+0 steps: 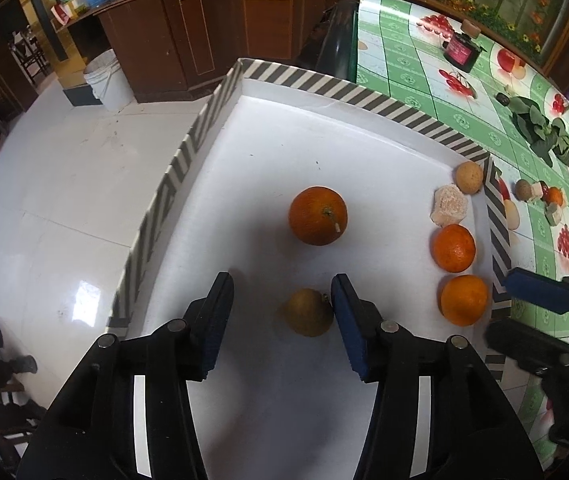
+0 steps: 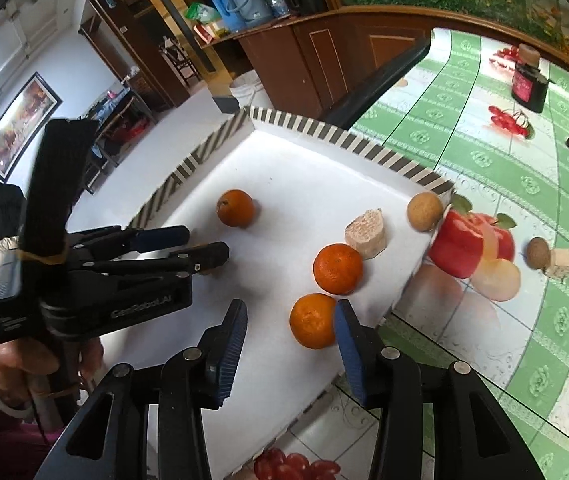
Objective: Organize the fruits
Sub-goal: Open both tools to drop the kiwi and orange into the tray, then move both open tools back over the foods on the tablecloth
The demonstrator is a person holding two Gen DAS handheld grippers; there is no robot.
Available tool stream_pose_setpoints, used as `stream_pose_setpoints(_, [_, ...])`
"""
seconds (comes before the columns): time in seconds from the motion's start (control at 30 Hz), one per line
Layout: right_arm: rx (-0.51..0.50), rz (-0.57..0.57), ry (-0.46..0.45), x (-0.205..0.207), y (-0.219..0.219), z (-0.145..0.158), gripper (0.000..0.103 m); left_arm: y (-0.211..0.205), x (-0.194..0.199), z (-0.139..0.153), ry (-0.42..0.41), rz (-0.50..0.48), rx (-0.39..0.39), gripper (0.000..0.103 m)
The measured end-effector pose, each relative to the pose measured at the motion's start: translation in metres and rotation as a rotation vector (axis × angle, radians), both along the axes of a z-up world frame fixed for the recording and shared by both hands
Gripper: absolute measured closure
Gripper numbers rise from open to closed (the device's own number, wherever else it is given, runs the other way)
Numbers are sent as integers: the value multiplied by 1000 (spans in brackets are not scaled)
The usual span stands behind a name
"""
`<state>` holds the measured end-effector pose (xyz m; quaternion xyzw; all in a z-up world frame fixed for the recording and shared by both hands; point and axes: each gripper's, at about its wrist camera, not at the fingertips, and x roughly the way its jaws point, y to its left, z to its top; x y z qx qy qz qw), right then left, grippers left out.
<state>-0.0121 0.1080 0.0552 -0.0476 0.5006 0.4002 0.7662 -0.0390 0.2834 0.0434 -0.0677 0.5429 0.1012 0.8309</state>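
Holding my left gripper (image 1: 282, 316) open around a brownish-green fruit (image 1: 309, 313) in the white tray (image 1: 268, 140). My right gripper (image 2: 290, 334) is hovering open beside the near orange (image 2: 313, 321).

Bright daylight, floor glare, fisheye edges dark

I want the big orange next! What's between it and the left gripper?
The left wrist view shows a brownish-green fruit between the left gripper fingers; beyond it, bare white tray up to the big orange.
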Motion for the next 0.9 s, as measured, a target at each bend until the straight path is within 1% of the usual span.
stream_pose_setpoints(0.2, [3, -21, -20, 0, -18, 10, 60, -2, -4, 9, -22, 18, 8, 52])
stream_pose_setpoints(0.4, [-6, -51, -6, 2, -39, 7, 60, -9, -7, 21, -44, 31, 4, 52])
stream_pose_setpoints(0.6, [-6, -53, 12, 4, -54, 1, 60, -14, -15, 23, -30, 53, -1, 52])
stream_pose_setpoints(0.77, [3, -57, 26, 8, -58, -3, 60, -18, -28, 21, -16, 78, 15, 52])
stream_pose_setpoints(0.9, [6, -27, 26, 7, -57, -2, 60, -17, -37, 22, -11, 111, 13, 52])
